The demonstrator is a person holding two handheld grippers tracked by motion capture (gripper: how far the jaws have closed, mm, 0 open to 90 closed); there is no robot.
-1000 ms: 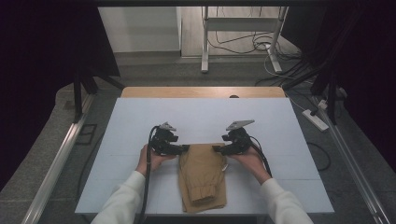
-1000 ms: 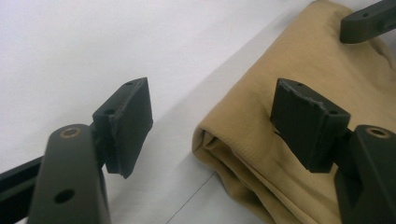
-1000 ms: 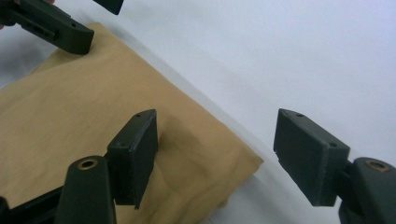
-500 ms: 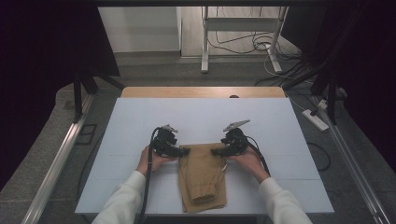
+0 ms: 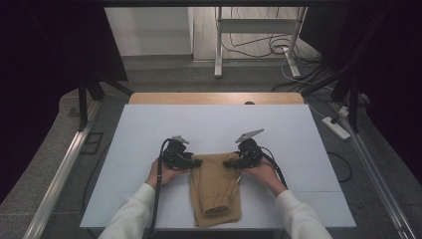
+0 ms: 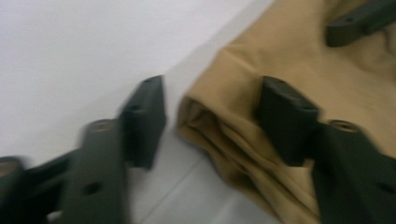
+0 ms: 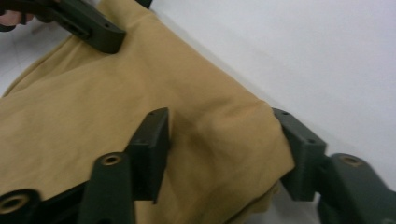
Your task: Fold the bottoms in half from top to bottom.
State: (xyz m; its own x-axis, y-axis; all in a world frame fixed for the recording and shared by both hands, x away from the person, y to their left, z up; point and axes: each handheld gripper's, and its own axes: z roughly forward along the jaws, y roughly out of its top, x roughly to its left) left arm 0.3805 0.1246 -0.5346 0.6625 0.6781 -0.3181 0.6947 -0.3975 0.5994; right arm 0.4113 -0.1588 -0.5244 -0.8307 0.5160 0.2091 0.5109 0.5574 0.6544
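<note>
On the pale worktop [image 5: 149,139] we straddle folded tan trousers' [image 5: 215,186] corners.
Both hand-held grippers, left [image 5: 196,162] and right [image 5: 228,163], have just been closing, pads apart; dark curtains, cabled floor [image 5: 278,47] beyond.

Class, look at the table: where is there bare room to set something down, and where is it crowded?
Free: the wide far strip of the white table beyond both claws, up to the wooden edge; also the left and right margins beside the forearms. Crowded: the near middle, where the folded tan garment lies with the left claw and right claw at its far corners.

The right gripper [image 7: 219,154] has been closing its jaws around the tan cloth's [image 7: 116,102] corner (folded).
</note>
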